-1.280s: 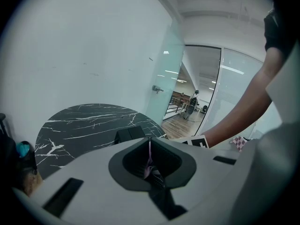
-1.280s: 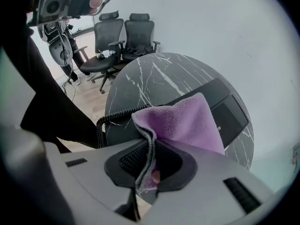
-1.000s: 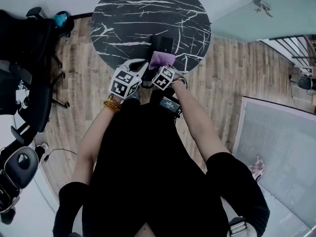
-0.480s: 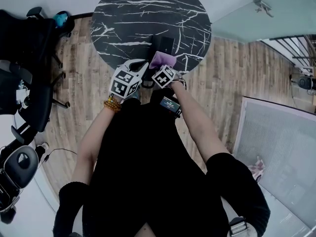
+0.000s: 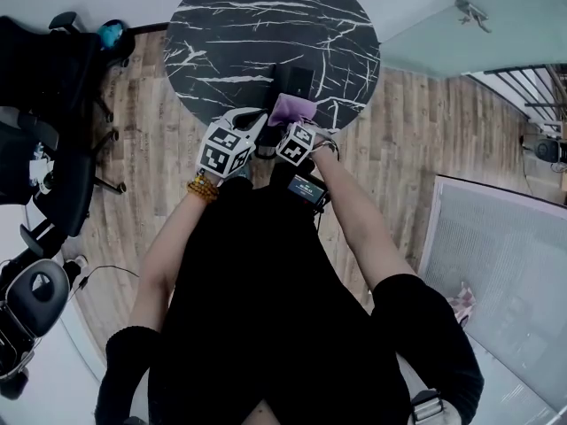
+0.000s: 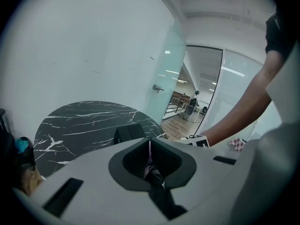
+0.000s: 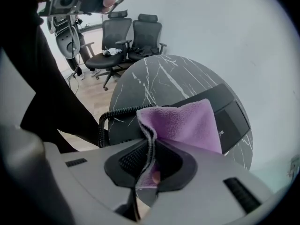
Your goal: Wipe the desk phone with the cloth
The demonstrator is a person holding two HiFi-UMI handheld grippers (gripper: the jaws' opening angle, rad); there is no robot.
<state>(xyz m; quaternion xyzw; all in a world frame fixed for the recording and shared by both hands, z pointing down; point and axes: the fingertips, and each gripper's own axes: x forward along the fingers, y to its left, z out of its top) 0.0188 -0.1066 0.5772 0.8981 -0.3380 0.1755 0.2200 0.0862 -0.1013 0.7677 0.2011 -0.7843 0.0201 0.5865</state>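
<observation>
A black desk phone (image 5: 294, 80) stands near the front edge of the round black marble table (image 5: 230, 25). My right gripper (image 5: 288, 122) is shut on a purple cloth (image 5: 291, 107), which rests against the phone's near side. In the right gripper view the cloth (image 7: 187, 123) drapes out of the right gripper (image 7: 150, 165) over the phone (image 7: 232, 114), beside a coiled cord (image 7: 115, 114). My left gripper (image 5: 259, 116) is just left of the cloth. Its jaws look shut in the left gripper view (image 6: 151, 165). Only a purple sliver shows in the slit, with the phone (image 6: 129, 132) beyond.
Black office chairs (image 5: 35, 104) stand on the wood floor left of the table, also seen as chairs (image 7: 126, 36) in the right gripper view. A glass partition (image 5: 496, 25) runs at the right. The person's body fills the lower middle of the head view.
The right gripper with the cloth has shifted a little up and back down against the phone. The left gripper has stayed about where it was.
</observation>
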